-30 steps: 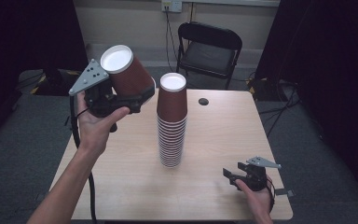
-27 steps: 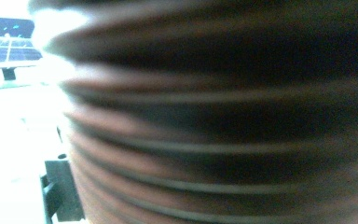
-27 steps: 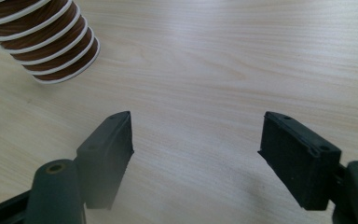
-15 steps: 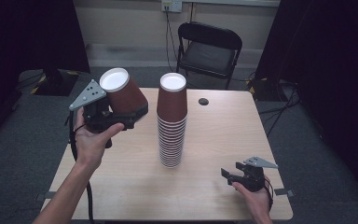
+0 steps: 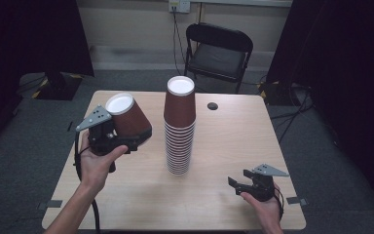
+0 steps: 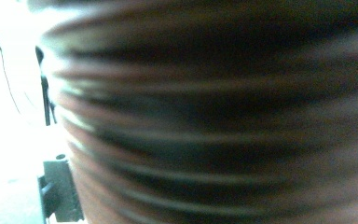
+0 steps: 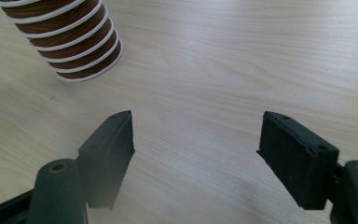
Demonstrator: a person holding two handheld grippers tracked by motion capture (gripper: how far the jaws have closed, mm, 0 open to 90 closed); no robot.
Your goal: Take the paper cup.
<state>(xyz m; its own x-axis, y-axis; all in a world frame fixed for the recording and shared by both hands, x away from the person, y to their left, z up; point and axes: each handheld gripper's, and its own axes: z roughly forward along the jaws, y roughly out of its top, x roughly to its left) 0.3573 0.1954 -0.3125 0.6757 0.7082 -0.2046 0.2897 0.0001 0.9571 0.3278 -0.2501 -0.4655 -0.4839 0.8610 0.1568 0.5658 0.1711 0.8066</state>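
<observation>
The left gripper [image 5: 126, 141] is clamped on a brown cup [image 5: 128, 118], held upside down and tilted above the table [image 5: 233, 141], left of the stack [image 5: 179, 131] and apart from it. In the left gripper view the cup [image 6: 214, 116] is a blur, so the pads' contact is probably firm. The right gripper [image 5: 241, 184] rests near the table's front edge, jaws apart and empty.

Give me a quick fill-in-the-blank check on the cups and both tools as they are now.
1. The left tool holds a single brown ____, upside down and tilted.
2. The stack of cups stands on the ____.
3. The right tool has its jaws ____, with nothing between them.
4. Behind the table stands a black folding ____.

Missing words: cup; table; open; chair
</observation>
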